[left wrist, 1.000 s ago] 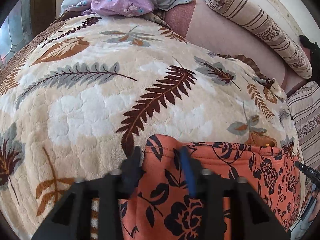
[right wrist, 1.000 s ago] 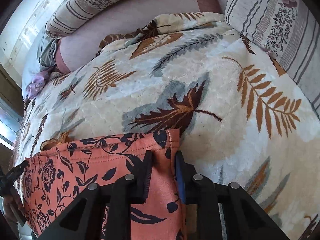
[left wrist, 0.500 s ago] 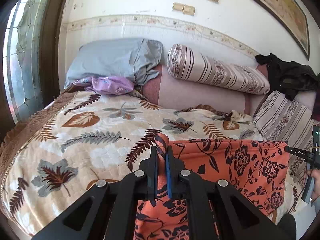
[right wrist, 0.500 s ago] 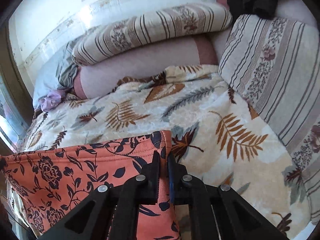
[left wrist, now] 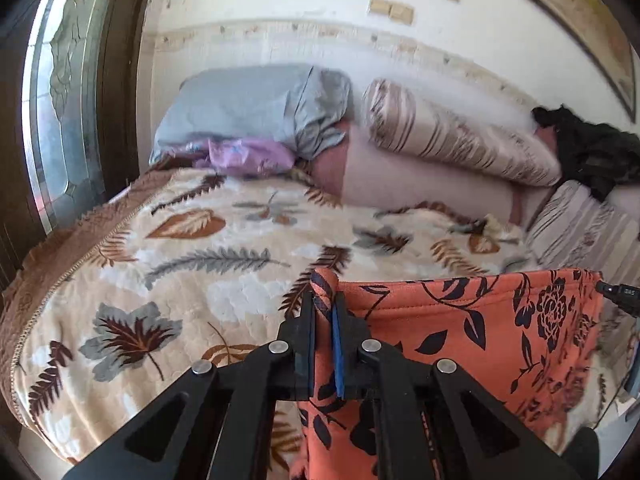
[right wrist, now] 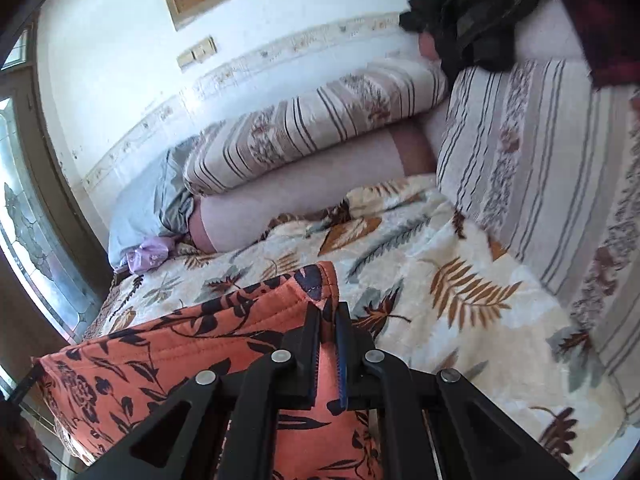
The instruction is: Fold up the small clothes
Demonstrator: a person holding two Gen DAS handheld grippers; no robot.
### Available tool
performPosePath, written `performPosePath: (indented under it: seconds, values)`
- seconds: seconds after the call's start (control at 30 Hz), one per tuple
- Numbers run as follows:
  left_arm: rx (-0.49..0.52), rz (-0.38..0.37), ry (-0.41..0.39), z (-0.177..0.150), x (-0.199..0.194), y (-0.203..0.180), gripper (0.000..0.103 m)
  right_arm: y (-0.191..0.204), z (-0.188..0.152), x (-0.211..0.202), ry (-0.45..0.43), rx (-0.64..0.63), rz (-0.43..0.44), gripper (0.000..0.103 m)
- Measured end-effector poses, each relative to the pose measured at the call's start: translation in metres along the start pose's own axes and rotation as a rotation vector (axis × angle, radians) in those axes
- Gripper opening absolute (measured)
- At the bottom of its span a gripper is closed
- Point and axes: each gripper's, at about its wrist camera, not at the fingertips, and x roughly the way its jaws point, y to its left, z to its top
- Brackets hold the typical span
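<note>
An orange garment with dark flowers (left wrist: 472,332) hangs stretched in the air above the bed. My left gripper (left wrist: 323,300) is shut on its left top corner, and a fold of cloth sticks up between the pads. Its right top corner is pinched in my right gripper (right wrist: 328,312), which is shut on the same orange garment (right wrist: 168,352). The top hem runs taut between the two corners. The tip of the right gripper shows at the right edge of the left wrist view. The garment's lower part hangs out of sight below the fingers.
A cream leaf-patterned blanket (left wrist: 200,272) covers the bed. At the head lie a grey pillow (left wrist: 256,104), a lilac cloth (left wrist: 244,156) and a striped bolster (left wrist: 452,136). Dark clothes (left wrist: 592,152) sit on a striped cushion (right wrist: 532,152) at the right. A window (left wrist: 60,100) stands left.
Both grippers closed on the garment's top corners and lifted it off the blanket. The views tilted up from the bed surface to the pillows and wall.
</note>
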Motion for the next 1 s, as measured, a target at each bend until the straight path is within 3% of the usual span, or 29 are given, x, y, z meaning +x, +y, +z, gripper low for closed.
performPosePath:
  seconds: [0.07, 0.13, 0.17, 0.2, 0.23, 0.27, 0.33, 0.37, 0.4, 0.5, 0.63, 0.73, 0.77, 0.8, 0.83, 0.9, 1.0]
  values:
    - [-0.02, 0.039, 0.205, -0.013, 0.086, 0.01, 0.011, -0.009, -0.011, 0.077, 0.134, 0.024, -0.015, 0.011]
    - [-0.073, 0.073, 0.361, -0.03, 0.143, 0.023, 0.013, -0.024, -0.037, 0.146, 0.339, 0.091, -0.018, 0.011]
    - [-0.1, 0.068, 0.388, -0.032, 0.151, 0.026, 0.015, -0.031, -0.049, 0.159, 0.367, 0.135, -0.018, 0.011]
    - [-0.123, 0.063, 0.36, -0.029, 0.144, 0.028, 0.016, -0.034, -0.053, 0.15, 0.299, 0.158, -0.004, 0.011]
    - [-0.135, 0.053, 0.315, -0.025, 0.131, 0.029, 0.026, -0.035, -0.054, 0.139, 0.265, 0.171, 0.005, 0.011]
    - [-0.136, 0.037, 0.262, -0.02, 0.115, 0.03, 0.041, -0.035, -0.055, 0.129, 0.252, 0.171, 0.013, 0.014]
    - [-0.116, 0.054, 0.167, -0.015, 0.079, 0.034, 0.059, -0.037, -0.057, 0.105, 0.223, 0.129, -0.007, 0.038]
    - [-0.105, 0.067, 0.132, -0.015, 0.06, 0.035, 0.061, -0.041, -0.057, 0.091, 0.202, 0.127, -0.023, 0.068]
    - [-0.1, 0.066, 0.114, -0.013, 0.043, 0.037, 0.061, -0.045, -0.059, 0.073, 0.166, 0.147, -0.026, 0.085]
    - [-0.091, 0.026, 0.104, -0.026, -0.005, 0.039, 0.061, -0.047, -0.064, 0.029, 0.135, 0.179, 0.042, 0.085]
    - [0.019, -0.025, 0.115, -0.056, -0.042, 0.007, 0.061, -0.014, -0.085, -0.009, 0.2, 0.179, 0.261, 0.085]
    - [0.04, 0.029, 0.3, -0.09, -0.002, -0.003, 0.061, 0.009, -0.109, -0.001, 0.264, 0.15, 0.411, 0.088]
    - [0.019, 0.069, 0.405, -0.104, 0.021, 0.002, 0.061, 0.008, -0.12, 0.014, 0.3, 0.155, 0.398, 0.089]
    - [-0.016, 0.089, 0.489, -0.115, 0.038, 0.008, 0.061, 0.002, -0.132, 0.03, 0.346, 0.178, 0.321, 0.089]
    - [-0.06, 0.083, 0.459, -0.115, 0.033, 0.012, 0.061, -0.009, -0.143, 0.046, 0.414, 0.246, 0.231, 0.088]
    - [-0.065, 0.095, 0.399, -0.102, 0.012, 0.009, 0.06, -0.02, -0.146, 0.034, 0.348, 0.363, 0.248, 0.085]
    - [-0.005, 0.108, 0.244, -0.084, -0.026, -0.004, 0.063, -0.015, -0.142, 0.0, 0.274, 0.368, 0.276, 0.086]
